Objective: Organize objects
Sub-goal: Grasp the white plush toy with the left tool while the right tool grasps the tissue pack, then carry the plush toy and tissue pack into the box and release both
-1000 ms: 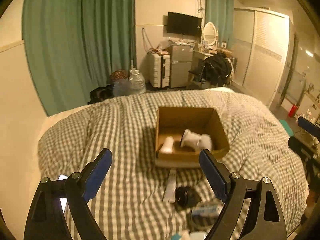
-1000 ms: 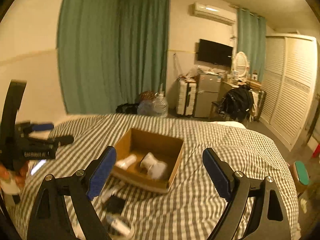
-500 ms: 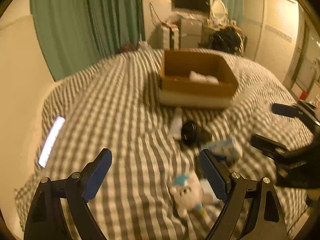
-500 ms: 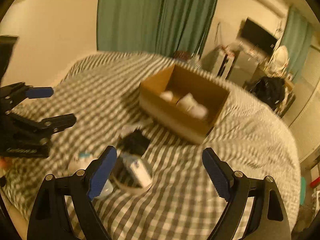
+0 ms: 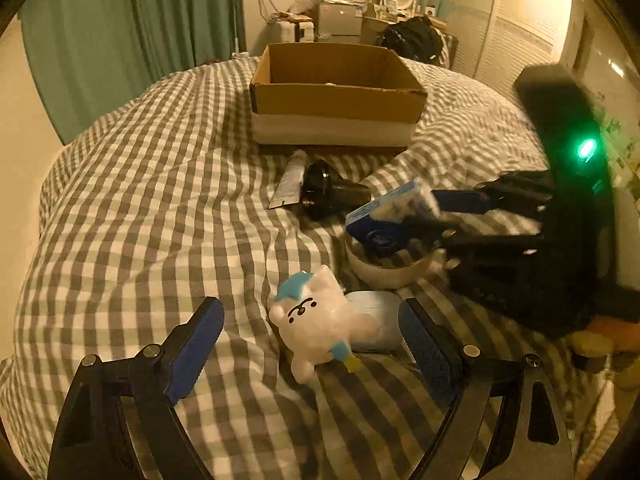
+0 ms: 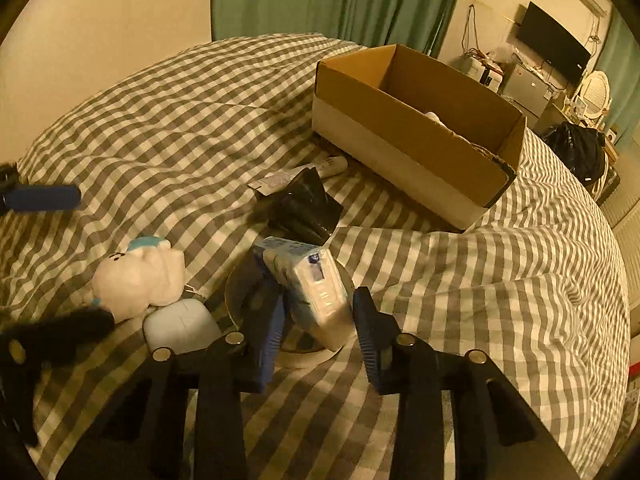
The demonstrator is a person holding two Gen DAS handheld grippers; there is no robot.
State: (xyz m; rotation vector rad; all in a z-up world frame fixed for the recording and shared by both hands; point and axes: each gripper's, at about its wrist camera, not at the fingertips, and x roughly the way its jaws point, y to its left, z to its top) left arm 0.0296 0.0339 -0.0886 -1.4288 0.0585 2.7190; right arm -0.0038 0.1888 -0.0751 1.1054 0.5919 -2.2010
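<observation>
Two wrist views of a bed [image 5: 140, 208] under a soft gingham quilt in grey and cream checks. We see the left hand-held gripper [image 5: 310, 334] with its blue ribbed pads standing wide apart, one to each side of a plush toy [image 5: 316, 320], round-bodied, white and fleecy with a teal cap; the pads do not touch it. Touching the toy at its 3 o'clock lies a smooth, pale, rounded case [image 5: 376, 320].

In the right wrist view the right hand-held gripper [image 6: 316, 332] is closing its jaws on a tissue pack [image 6: 312, 292], a soft rectangular packet in glossy blue-and-white film, tilted over a shallow round white bowl [image 6: 304, 354]; both pads appear to lie against its sides. At the packet's 12 o'clock we note a crinkled black glossy object [image 6: 304, 208], and beyond it a flat white tube [image 6: 332, 166].

Farther at 1 o'clock an open cardboard box [image 6: 416, 136], matte brown with a pale lower band, rests on the quilt; something white shows inside.
</observation>
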